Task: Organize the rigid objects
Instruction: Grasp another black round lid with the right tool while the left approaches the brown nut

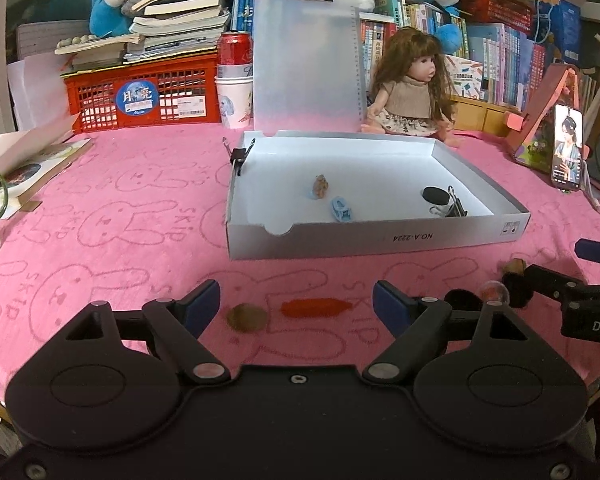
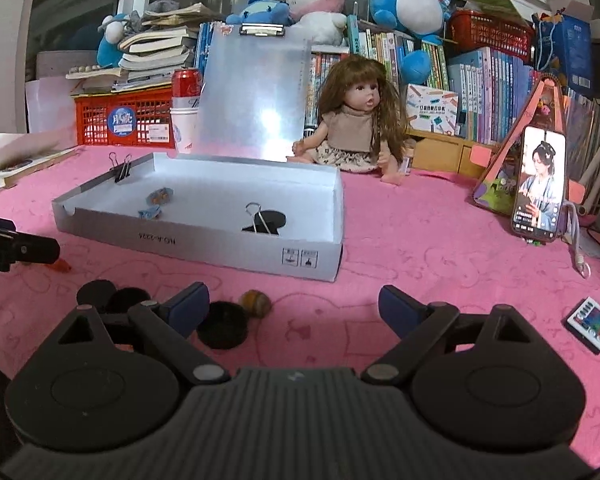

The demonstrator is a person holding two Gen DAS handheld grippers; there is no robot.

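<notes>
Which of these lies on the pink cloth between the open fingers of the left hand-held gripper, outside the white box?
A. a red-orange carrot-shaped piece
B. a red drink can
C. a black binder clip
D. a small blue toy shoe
A: the left wrist view shows the red-orange carrot-shaped piece on the pink cloth between the spread fingers of the left hand-held gripper, in front of the white box.

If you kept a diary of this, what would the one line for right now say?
left tongs: open, empty, over red piece | right tongs: open, empty, near black disc | white box: few items inside
</notes>
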